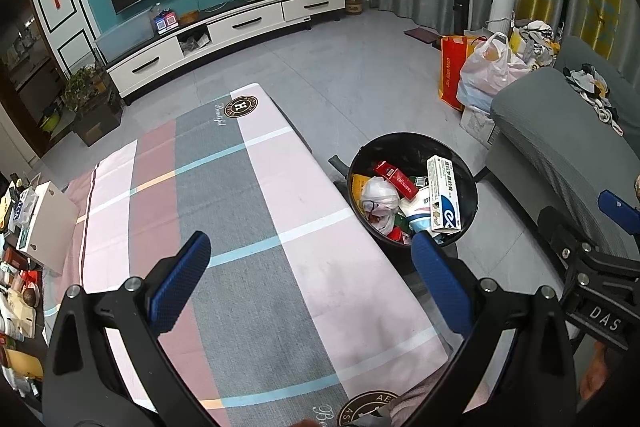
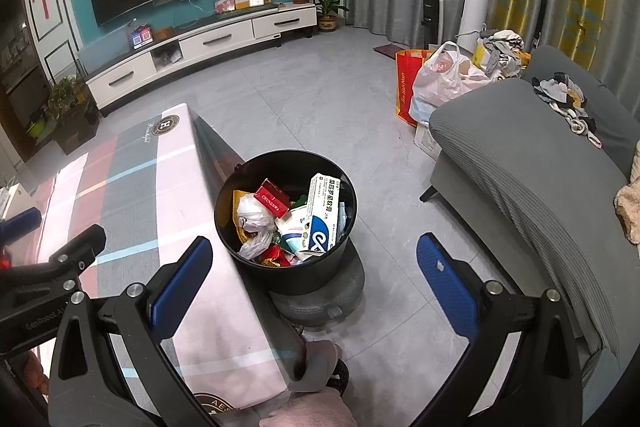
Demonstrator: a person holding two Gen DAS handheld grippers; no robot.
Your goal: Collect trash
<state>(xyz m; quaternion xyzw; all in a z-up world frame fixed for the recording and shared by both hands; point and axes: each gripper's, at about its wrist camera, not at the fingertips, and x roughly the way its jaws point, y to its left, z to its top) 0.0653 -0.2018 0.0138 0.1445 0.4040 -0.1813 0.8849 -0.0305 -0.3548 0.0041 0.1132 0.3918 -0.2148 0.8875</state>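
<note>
A black round trash bin (image 1: 468, 179) (image 2: 320, 275) stands on the floor beside the table's right edge. It holds a red carton (image 2: 273, 202), a white and blue medicine box (image 2: 322, 215), a crumpled white plastic bag (image 2: 252, 223) and other wrappers. My left gripper (image 1: 312, 251) is open and empty above the cloth-covered table (image 1: 240, 227). My right gripper (image 2: 316, 255) is open and empty, hovering just over the bin's near side. The right gripper's body (image 1: 592, 267) shows at the right of the left wrist view.
The table (image 2: 168, 195) has a pink, grey and white checked cloth. A grey sofa (image 2: 532, 163) stands right of the bin. Bags (image 2: 436, 79) sit on the floor behind it. A TV cabinet (image 2: 208, 43) lines the far wall. Clutter (image 1: 20, 267) lies at the table's left.
</note>
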